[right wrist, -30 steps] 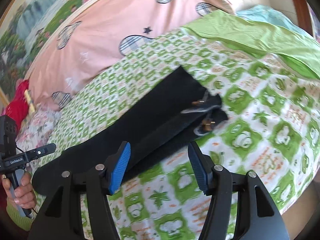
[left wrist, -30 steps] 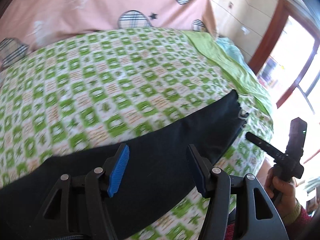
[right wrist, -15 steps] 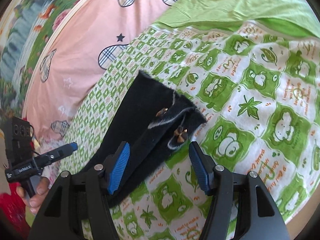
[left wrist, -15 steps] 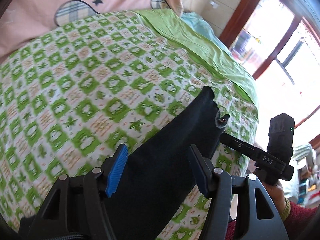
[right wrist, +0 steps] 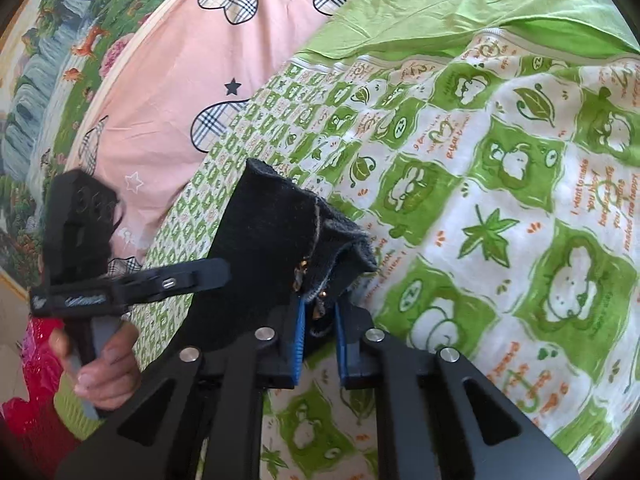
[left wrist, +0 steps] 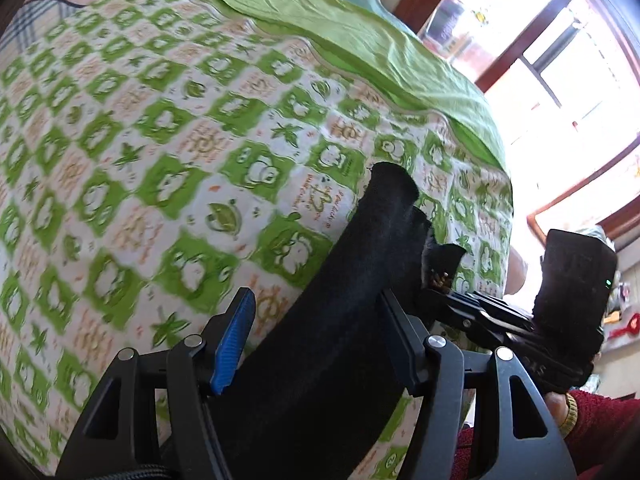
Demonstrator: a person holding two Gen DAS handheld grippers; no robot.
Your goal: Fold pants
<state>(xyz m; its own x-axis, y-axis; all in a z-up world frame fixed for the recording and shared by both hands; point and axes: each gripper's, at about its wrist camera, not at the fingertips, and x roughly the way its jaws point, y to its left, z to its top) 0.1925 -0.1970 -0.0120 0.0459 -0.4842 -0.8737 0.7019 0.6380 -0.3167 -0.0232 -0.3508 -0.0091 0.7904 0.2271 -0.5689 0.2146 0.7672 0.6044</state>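
Green-and-white cartoon-print bedsheet [right wrist: 500,184] filling both views, long black fabric pants [left wrist: 344,320] lower centre, right gripper [right wrist: 318,334] pinching their waistband, left gripper [left wrist: 316,340] spread wide above them

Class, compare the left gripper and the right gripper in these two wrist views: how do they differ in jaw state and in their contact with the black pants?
1. The left gripper has its jaws spread wide; the right gripper has its jaws nearly closed.
2. The left gripper grips nothing, with the black pants lying between its jaws; the right gripper pinches the pants' end, by the small metal fittings.

Shared: both have black frames with blue pads, and both point over the green checked bedsheet.
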